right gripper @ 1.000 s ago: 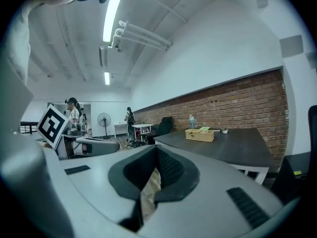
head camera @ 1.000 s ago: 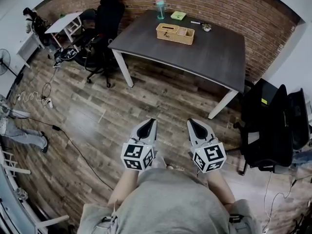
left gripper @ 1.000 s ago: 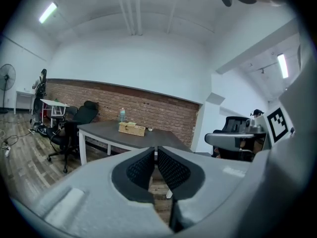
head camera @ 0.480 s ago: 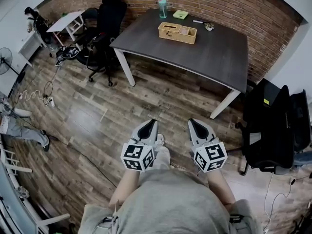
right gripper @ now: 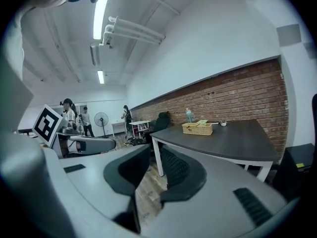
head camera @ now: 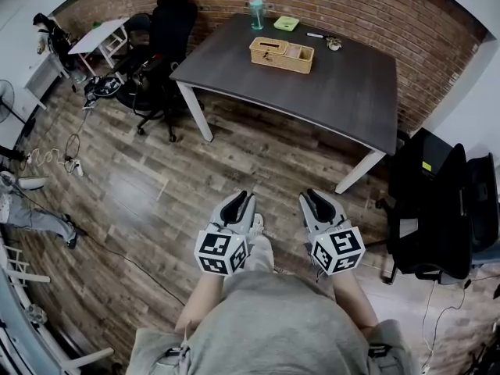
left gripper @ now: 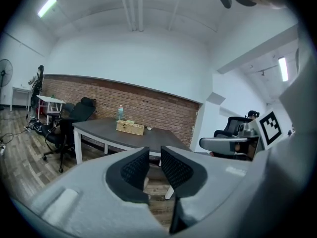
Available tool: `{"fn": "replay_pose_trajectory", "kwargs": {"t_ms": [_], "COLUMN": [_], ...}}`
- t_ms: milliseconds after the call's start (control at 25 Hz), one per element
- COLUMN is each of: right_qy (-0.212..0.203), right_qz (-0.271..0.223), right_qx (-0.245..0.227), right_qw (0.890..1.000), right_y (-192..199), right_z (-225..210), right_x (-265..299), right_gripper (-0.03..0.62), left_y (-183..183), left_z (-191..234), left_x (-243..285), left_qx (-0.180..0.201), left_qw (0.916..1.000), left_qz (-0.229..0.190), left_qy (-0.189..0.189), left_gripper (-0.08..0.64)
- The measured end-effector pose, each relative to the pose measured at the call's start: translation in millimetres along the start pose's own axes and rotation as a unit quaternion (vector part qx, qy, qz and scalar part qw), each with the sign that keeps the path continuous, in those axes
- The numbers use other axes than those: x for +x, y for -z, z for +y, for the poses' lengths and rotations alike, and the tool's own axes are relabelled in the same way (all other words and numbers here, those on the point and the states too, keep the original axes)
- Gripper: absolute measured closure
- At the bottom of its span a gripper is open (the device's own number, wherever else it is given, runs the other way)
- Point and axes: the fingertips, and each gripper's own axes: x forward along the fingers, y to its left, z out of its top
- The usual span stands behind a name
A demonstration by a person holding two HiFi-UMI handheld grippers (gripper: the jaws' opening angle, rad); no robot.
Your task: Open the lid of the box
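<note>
tan woven rectangular box point(head camera: 281, 55) sits flat on dark table point(head camera: 344, 92).

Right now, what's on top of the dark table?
On the table: a woven box, a bottle, a flat green item and a small object near the far edge. What the box holds cannot be seen from here.

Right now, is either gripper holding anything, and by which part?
Nothing is held. The left gripper and right gripper are both opening with nothing between their fingers; the box sits untouched on the table, far ahead.
</note>
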Motion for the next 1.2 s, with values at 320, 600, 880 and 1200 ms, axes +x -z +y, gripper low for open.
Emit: {"fn": "replay_pose_trajectory", "kwargs": {"t_ms": [320, 600, 880, 1200], "right_qy": [-0.004, -0.006, -0.001, 0.015], "right_qz": [0.008, 0.018, 0.026, 0.022], "right_qx": [-0.002, -0.004, 0.007, 0.007], "right_qw": [1.0, 1.0, 1.0, 1.0], "right_y": [-12, -32, -45, -65], "right_z": [-23, -43, -62, -82], "right_x": [62, 124, 181, 242], "right_gripper": [0.469, 0.434, 0.425, 0.422], "left_y": [-10, -32, -53, -76], "left_z": [40, 77, 113, 157], "left_x": [45, 90, 136, 186], "left_qx": [-0.004, -0.001, 0.006, 0.01], "left_qw": [1.0, 0.9999, 0.9995, 0.9989], "left_qz": [0.006, 0.013, 0.02, 0.018], "left_qy": [0.0, 0.007, 0.026, 0.042], "left_gripper": [0.454, 0.428, 0.411, 0.408]}}
